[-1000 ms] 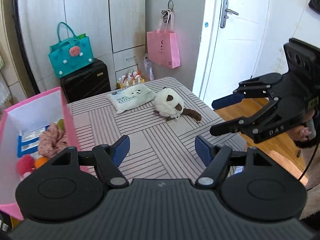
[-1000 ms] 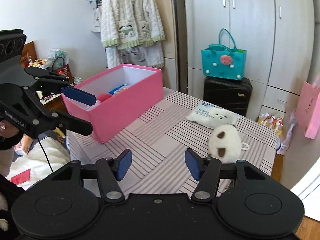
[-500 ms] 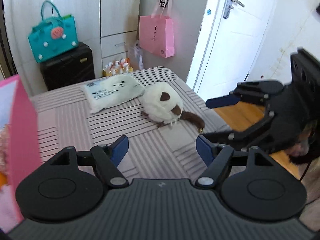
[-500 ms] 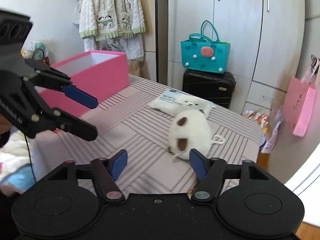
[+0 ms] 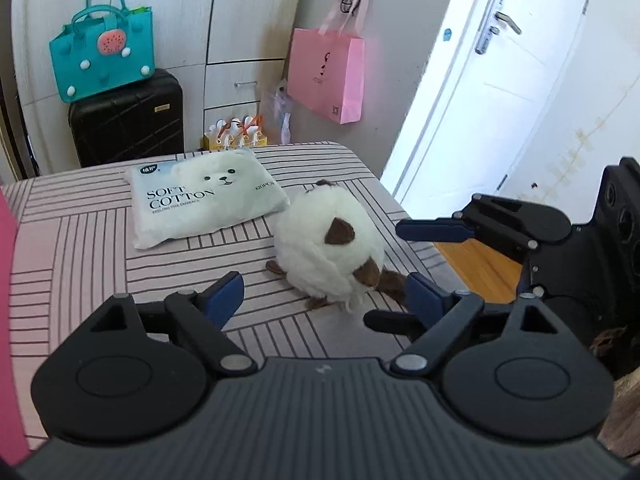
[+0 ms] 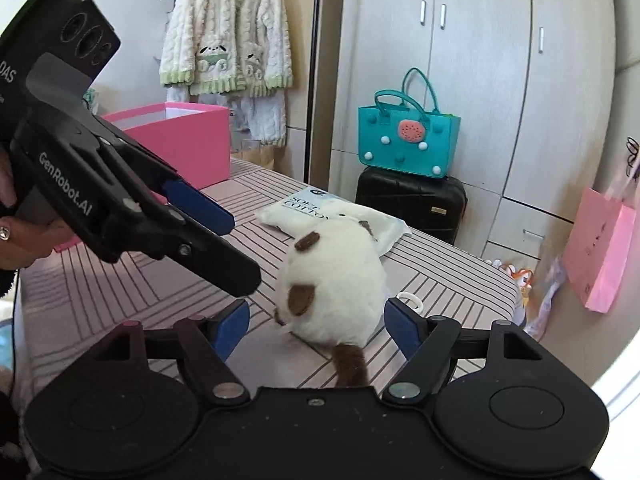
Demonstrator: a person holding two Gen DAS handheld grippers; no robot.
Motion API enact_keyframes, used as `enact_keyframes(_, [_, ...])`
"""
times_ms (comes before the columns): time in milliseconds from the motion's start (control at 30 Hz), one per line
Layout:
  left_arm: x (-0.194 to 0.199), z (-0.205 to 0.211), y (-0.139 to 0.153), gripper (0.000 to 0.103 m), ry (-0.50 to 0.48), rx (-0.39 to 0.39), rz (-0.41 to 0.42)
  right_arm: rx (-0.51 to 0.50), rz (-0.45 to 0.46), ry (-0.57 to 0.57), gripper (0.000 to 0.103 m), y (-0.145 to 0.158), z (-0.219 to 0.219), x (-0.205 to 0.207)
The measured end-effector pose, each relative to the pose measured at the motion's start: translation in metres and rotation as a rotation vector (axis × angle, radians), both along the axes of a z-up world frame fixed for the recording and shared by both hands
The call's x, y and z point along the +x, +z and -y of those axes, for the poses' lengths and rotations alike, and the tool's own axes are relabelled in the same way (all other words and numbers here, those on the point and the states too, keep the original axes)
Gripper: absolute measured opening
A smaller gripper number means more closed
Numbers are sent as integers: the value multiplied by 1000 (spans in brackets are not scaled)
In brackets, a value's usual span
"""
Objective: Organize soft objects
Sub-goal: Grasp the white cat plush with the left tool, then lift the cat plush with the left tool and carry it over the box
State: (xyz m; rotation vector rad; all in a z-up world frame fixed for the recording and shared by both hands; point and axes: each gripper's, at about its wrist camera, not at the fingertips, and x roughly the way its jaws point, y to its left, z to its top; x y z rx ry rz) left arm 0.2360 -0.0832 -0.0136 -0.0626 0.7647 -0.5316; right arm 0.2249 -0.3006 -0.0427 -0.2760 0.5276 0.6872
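A round white plush toy [image 5: 324, 248] [image 6: 332, 276] with brown patches and a brown tail lies on the striped table [image 5: 80, 248]. Behind it lies a white "soft cotton" pack [image 5: 200, 200] [image 6: 296, 206]. My left gripper [image 5: 324, 296] [image 6: 238, 250] comes at the plush from one side, its jaws opening and its pads clear of the fur. From the tail side comes my right gripper [image 6: 316, 316] [image 5: 384, 274], jaws also opening; the plush sits between its fingers, which do not press on it. The pink box [image 6: 192, 140] [image 5: 6, 280] stands at the table's far end.
A teal bag [image 5: 100, 60] sits on a black suitcase [image 5: 128, 120] beyond the table. A pink paper bag [image 5: 328, 76] hangs on the wall beside a white door [image 5: 500, 100]. A fluffy cardigan [image 6: 228, 40] hangs behind the box. The table's right edge drops to wooden floor [image 5: 476, 268].
Both grippers have come down and closed in on the plush toy, and their jaws have widened. The pink box has slid almost out of the left wrist view.
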Motion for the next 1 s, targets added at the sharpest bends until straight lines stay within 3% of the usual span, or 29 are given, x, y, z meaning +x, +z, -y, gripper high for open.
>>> enact_keyframes(233, [9,6,-9,88,29,-71,39,31,-35,1,79,-13,3,13])
enact_keyframes(367, [8,22,-9,88,-6,-18,121,33,-29,-20,79,-13,4,16])
enact_keyframes(533, [16,24,-8,86,9,-67,110,53,-54,-40,79,-15,7,24])
enact_keyframes(633, [20,29,-13,83,53,33,109,24,-92,-50,78,-19,1,28])
enact_keyframes(700, [21,29,-18,82,72,52,118,42,-117,-36,76,-20,-2,31])
enact_keyframes(867, [32,14,-25,63,61,-117,1,34,-102,-76,77,-21,-12,33])
enact_keyframes(1000, [33,9,-31,56,75,-161,2,43,-127,-96,75,-21,-15,39])
